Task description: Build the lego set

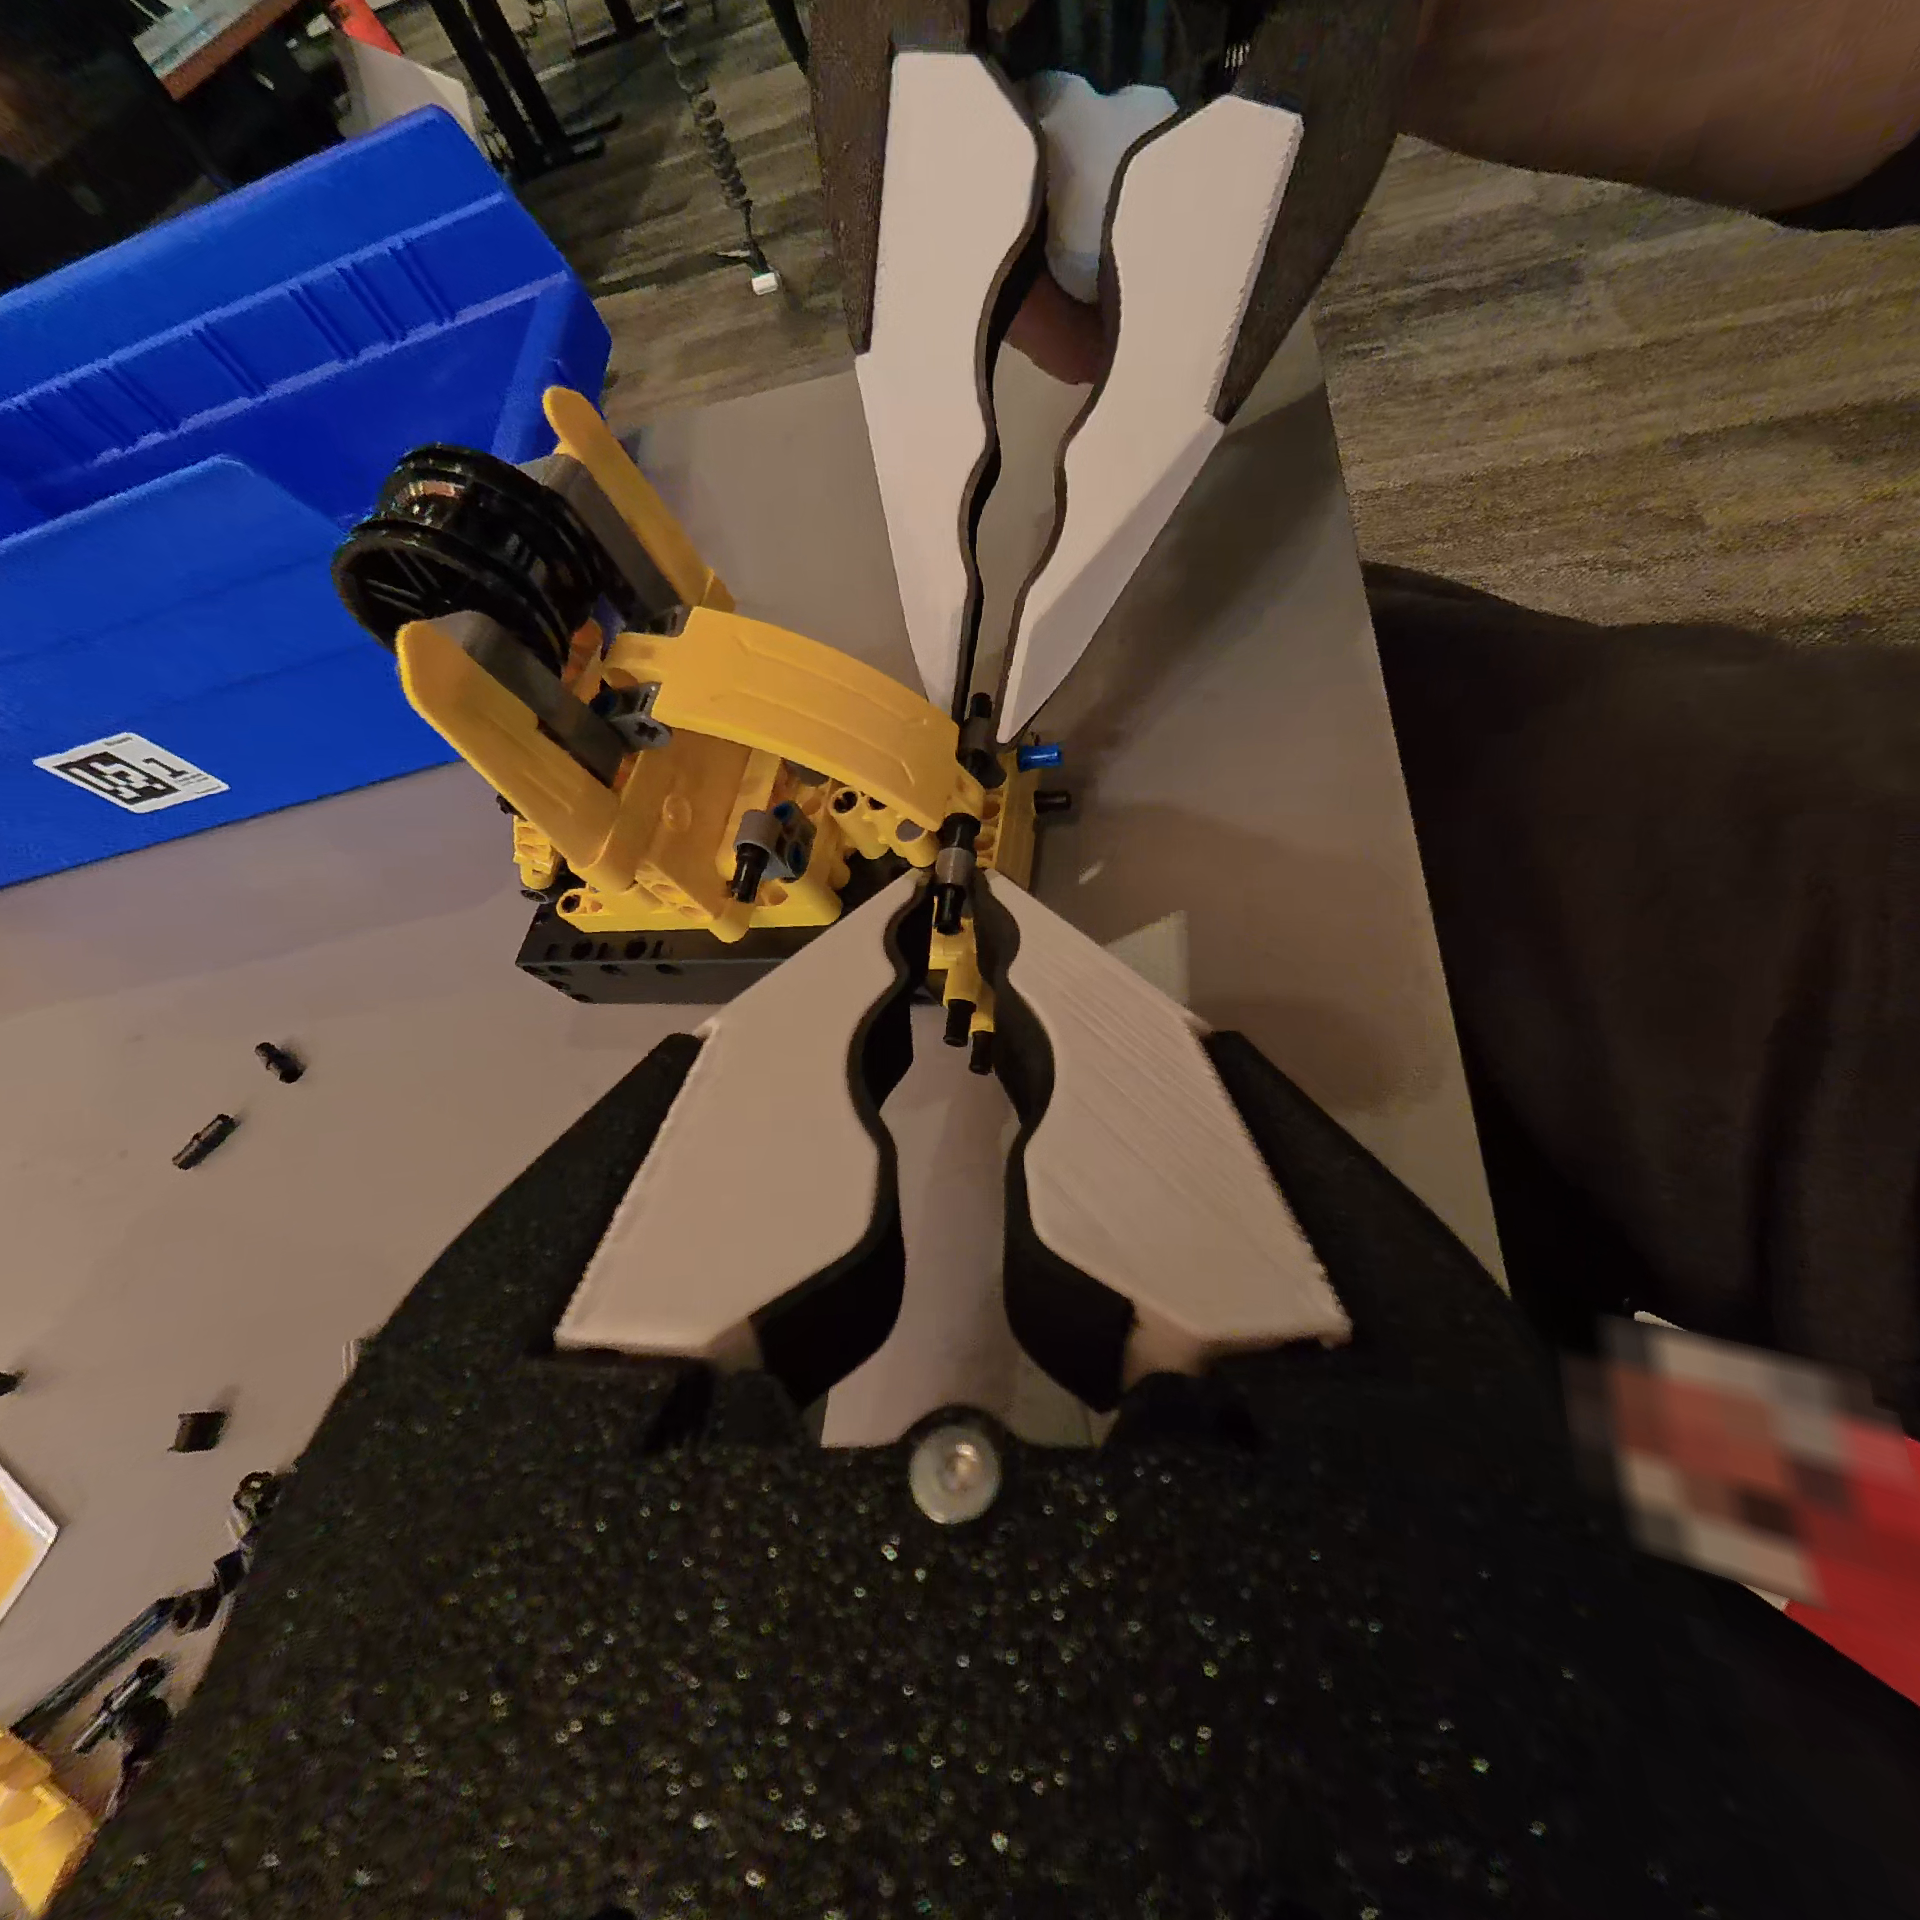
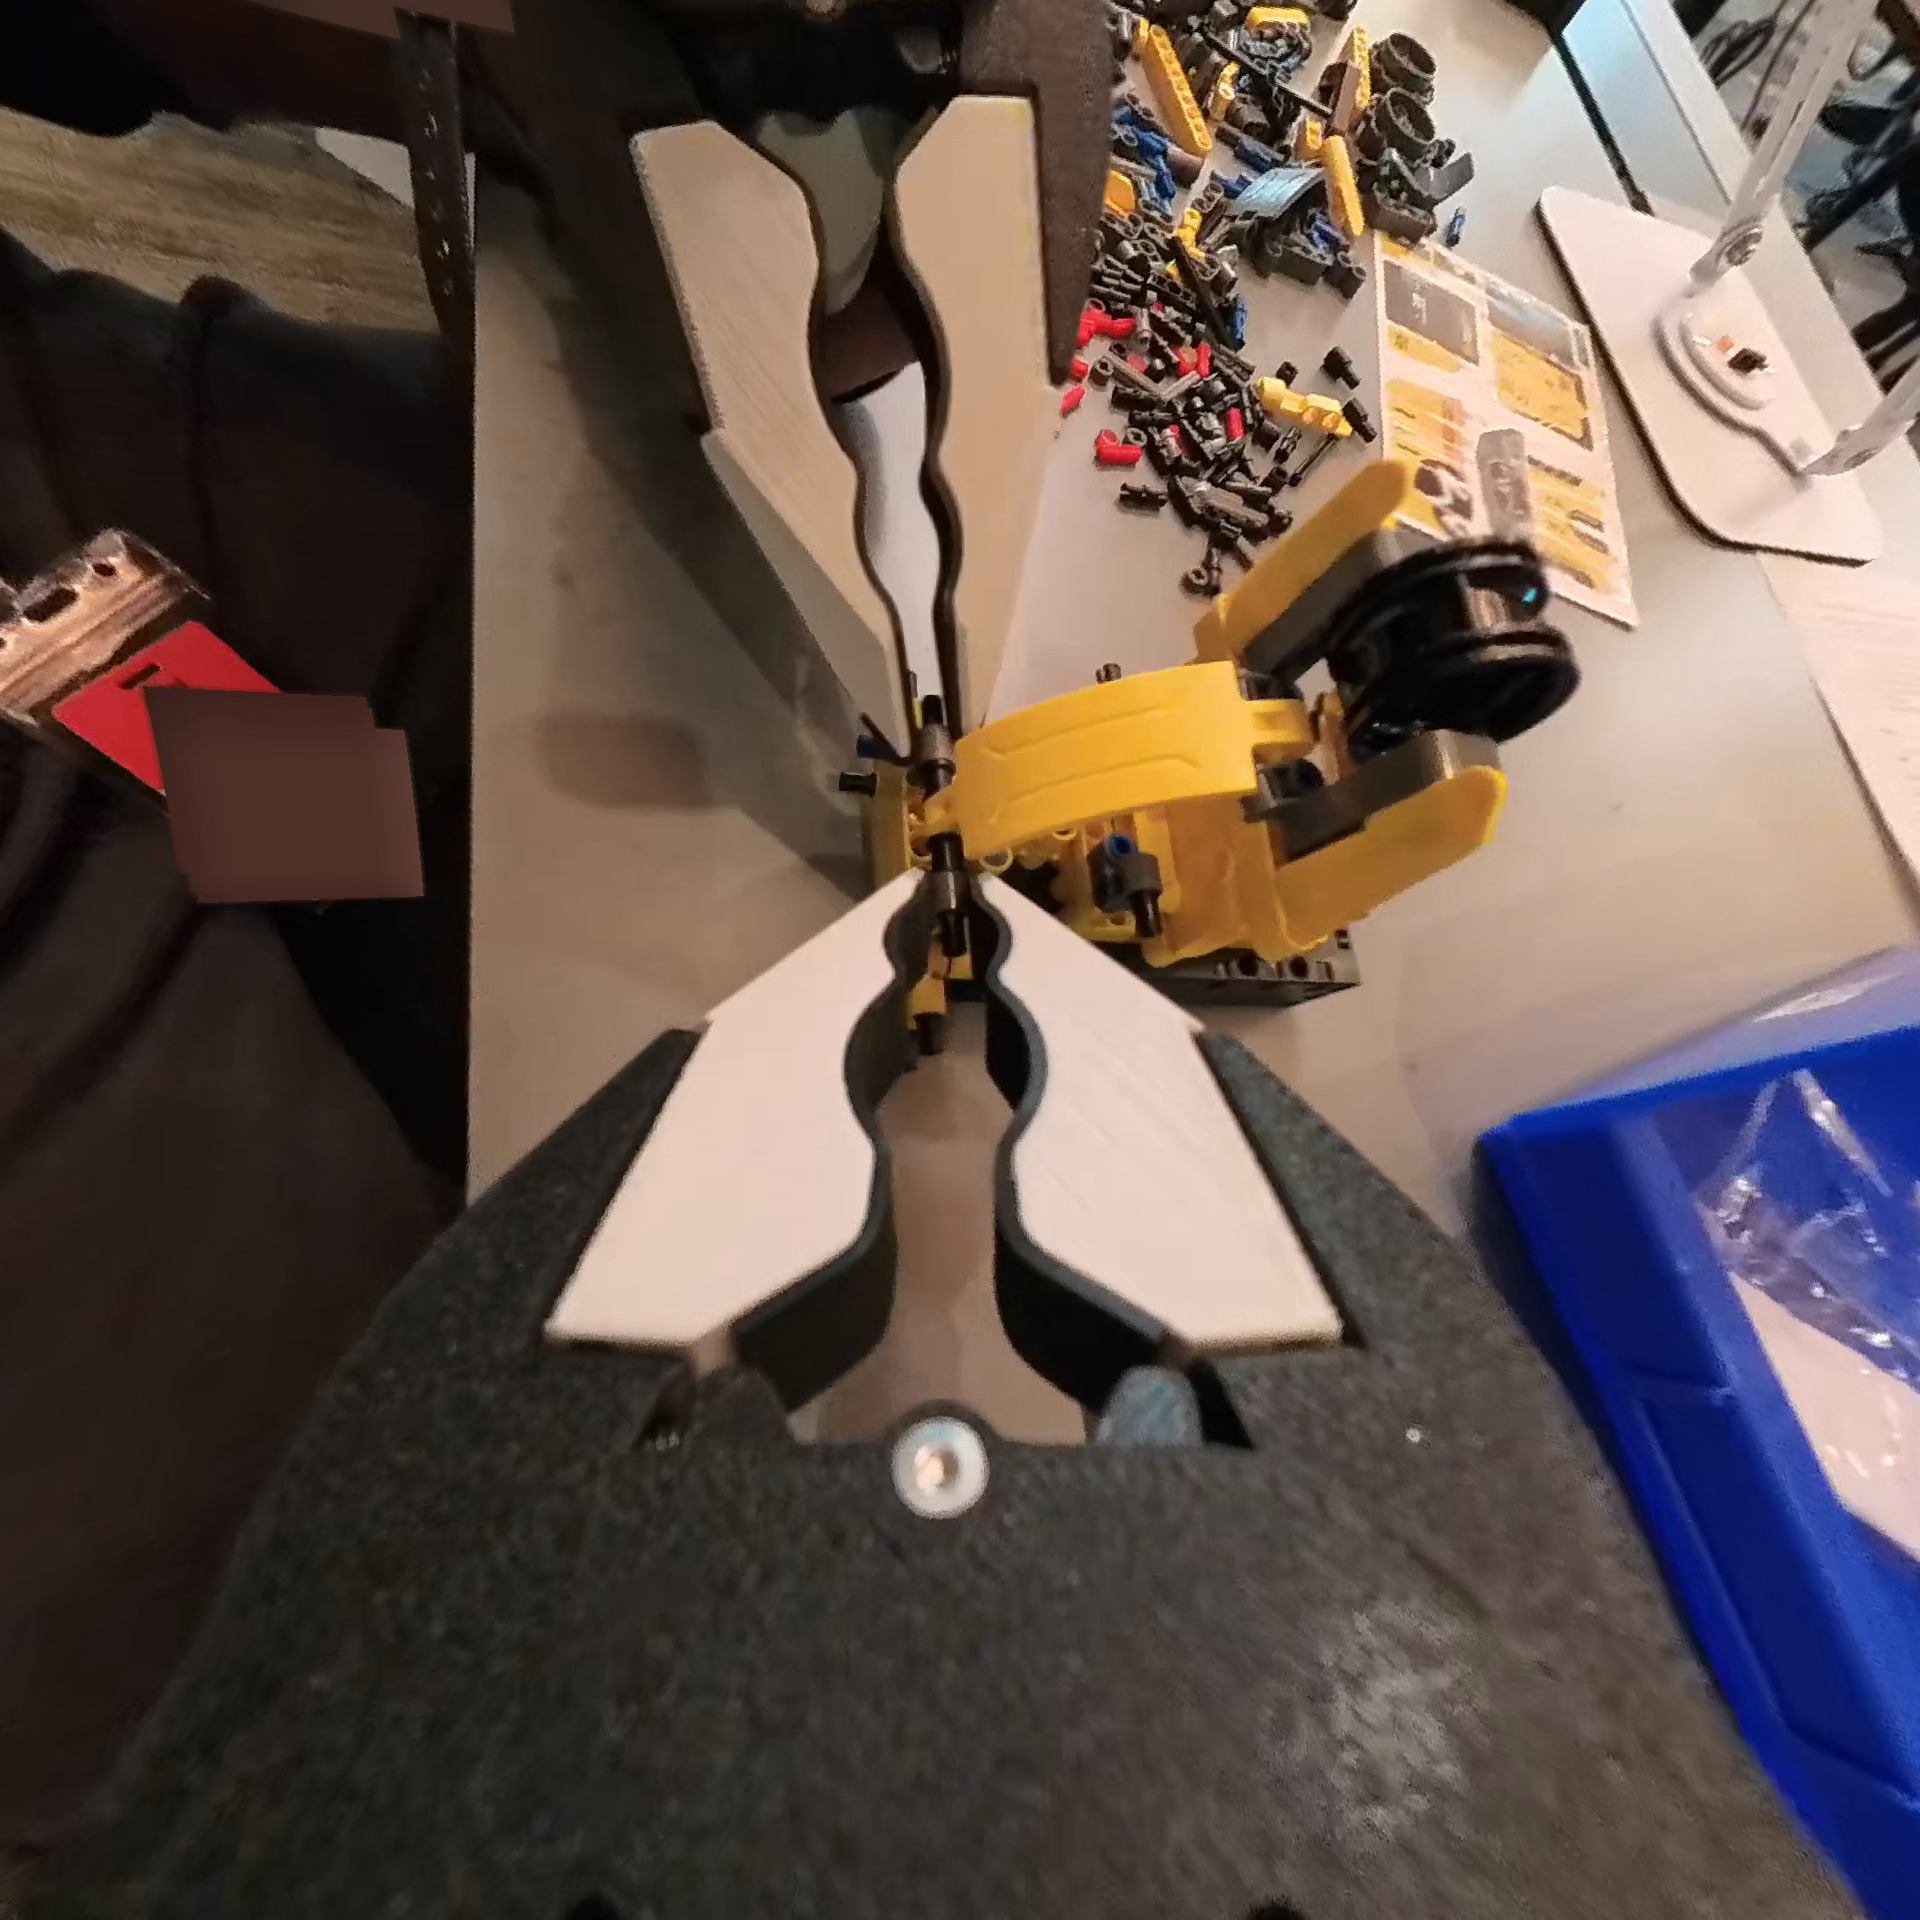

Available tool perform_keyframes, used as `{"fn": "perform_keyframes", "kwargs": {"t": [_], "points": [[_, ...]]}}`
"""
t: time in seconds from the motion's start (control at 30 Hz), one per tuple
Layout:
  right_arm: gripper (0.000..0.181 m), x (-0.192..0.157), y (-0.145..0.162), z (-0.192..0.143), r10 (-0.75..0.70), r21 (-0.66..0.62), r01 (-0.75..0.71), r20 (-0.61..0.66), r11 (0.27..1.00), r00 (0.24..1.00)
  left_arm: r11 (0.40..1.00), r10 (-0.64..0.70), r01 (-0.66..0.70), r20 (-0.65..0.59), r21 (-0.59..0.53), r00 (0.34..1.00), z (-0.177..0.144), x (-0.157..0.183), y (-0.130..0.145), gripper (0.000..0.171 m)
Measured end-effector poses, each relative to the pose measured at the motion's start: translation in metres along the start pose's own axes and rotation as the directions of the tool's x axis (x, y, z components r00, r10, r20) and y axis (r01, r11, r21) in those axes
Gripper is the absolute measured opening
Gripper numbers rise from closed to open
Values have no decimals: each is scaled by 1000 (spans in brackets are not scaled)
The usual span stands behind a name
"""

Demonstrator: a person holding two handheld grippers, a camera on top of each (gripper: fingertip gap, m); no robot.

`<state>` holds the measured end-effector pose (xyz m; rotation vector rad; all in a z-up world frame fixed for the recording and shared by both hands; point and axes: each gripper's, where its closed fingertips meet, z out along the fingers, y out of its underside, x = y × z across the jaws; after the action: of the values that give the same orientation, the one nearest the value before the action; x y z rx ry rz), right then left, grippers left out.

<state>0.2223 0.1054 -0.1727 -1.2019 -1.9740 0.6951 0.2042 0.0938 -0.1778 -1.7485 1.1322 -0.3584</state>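
A yellow brick-built model (image 1: 727,748) with a black wheel (image 1: 468,561) and a black base stands on the grey table (image 1: 260,966). A black axle with a grey bush (image 1: 954,862) sticks out of its near end. My left gripper (image 1: 940,883) is shut on the lower part of that axle. My right gripper (image 1: 982,717) comes in from the opposite side and is shut on the axle's upper end. The right wrist view shows the same: right gripper (image 2: 945,883), left gripper (image 2: 930,717), model (image 2: 1195,790).
A blue bin (image 1: 208,468) stands behind the model; another blue bin (image 2: 1714,1299) holds a clear plastic bag. Loose black pins (image 1: 203,1138) lie nearby. A pile of loose parts (image 2: 1226,312), a leaflet (image 2: 1496,416) and a white stand base (image 2: 1714,364) lie beyond. A person in dark clothing (image 1: 1662,935) sits at the table edge. My two grippers' fingertips are within a few centimetres of each other.
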Motion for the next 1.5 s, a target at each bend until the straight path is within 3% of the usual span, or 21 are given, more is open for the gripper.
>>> {"fn": "perform_keyframes", "kwargs": {"t": [0.37,0.83,0.87,0.93,1.0,1.1,1.27,1.5], "points": [[4,0,-1,0,-210,11,212,-99,977,973,1000,4,-4,6,-2,1000,0,-1,0,6],[5,2,-2,1,-306,6,316,-228,949,924,1000,3,-3,21,-5,1000,0,-4,1,6],[11,2,-2,0,-291,9,301,-241,953,926,1000,2,-2,22,-5,1000,0,-4,1,6],[44,5,-1,-2,-261,-4,272,-292,962,920,1000,2,-2,22,-5,1000,0,-4,1,6],[57,3,-2,-1,-258,-31,263,-331,964,907,1000,6,-6,26,-6,1000,0,-4,1,6],[58,-4,0,4,-349,-134,322,-392,937,851,1000,13,-13,31,-6,999,0,-4,1,6],[54,-4,10,10,-569,-357,446,-433,821,699,999,47,-47,51,-11,998,1,-4,1,6],[40,-3,13,11,-646,-408,502,-425,762,634,998,63,-62,64,-11,996,1,-4,1,6]]}}
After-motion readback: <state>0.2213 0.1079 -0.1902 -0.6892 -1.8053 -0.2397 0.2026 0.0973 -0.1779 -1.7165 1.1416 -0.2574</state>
